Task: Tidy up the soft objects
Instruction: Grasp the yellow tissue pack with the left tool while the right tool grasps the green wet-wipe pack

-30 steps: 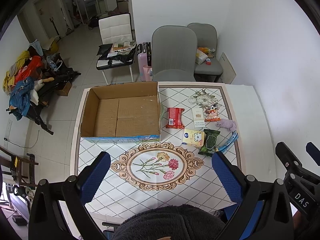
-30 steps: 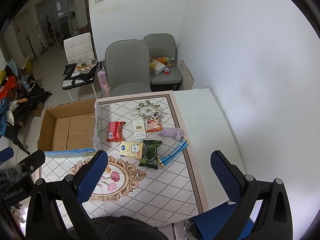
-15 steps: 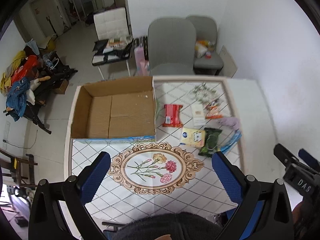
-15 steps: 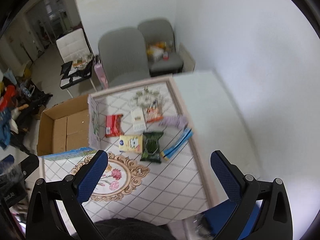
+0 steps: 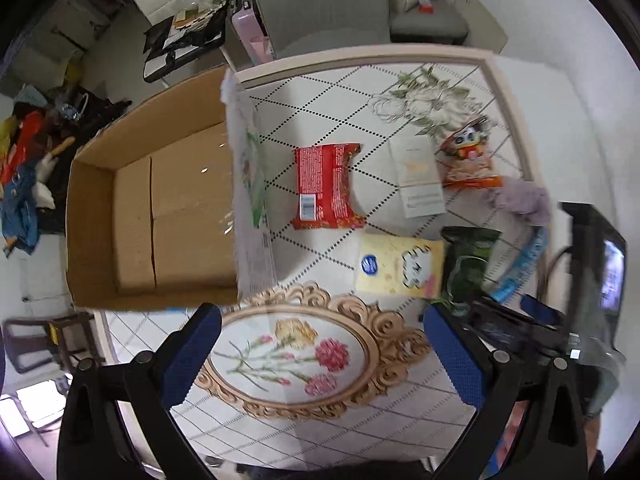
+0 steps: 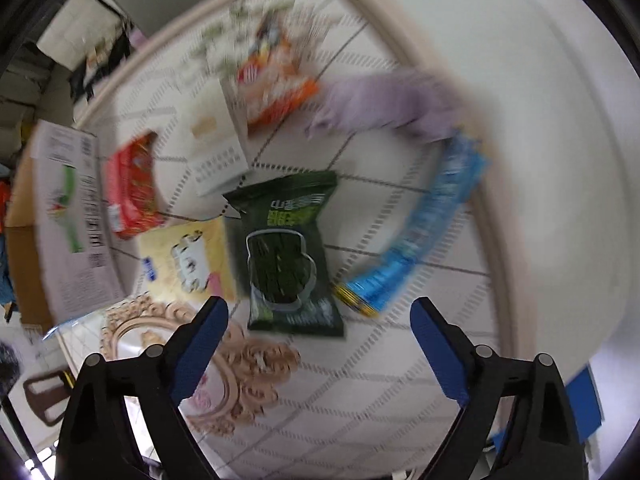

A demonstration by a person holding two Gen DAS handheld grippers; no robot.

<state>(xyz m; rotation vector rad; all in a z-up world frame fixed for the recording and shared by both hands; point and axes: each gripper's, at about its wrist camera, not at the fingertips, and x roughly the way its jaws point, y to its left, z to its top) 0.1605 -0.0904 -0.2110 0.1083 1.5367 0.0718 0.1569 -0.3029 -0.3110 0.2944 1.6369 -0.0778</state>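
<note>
Left wrist view: the left gripper (image 5: 320, 344) hangs above the table's patterned cloth (image 5: 304, 364), jaws spread wide and holding nothing. Left of it sits an open cardboard box (image 5: 160, 216), with nothing visible inside. The soft packets lie on the cloth to the right of the box: a red packet (image 5: 325, 186) nearest the box, a white leaflet-like pack (image 5: 419, 178) beside it, an orange cartoon snack bag (image 5: 468, 156) touching the leaflet's right edge, a lilac cloth (image 5: 522, 200) further right. In the nearer row, a yellow packet (image 5: 400, 266) lies against a dark green packet (image 5: 466, 264), with a blue strip pack (image 5: 520, 264) just beside that. The right gripper's body shows blurred at the right edge.

Right wrist view, heavily motion-blurred: the right gripper (image 6: 318, 324) is released, its 2 blue fingers (image 6: 200, 340) apart and empty, directly above the dark green packet (image 6: 290, 256). The yellow packet (image 6: 186, 256) lies to its left, the blue strip pack (image 6: 424, 228) to its right, the lilac cloth (image 6: 384, 104) beyond.
</note>
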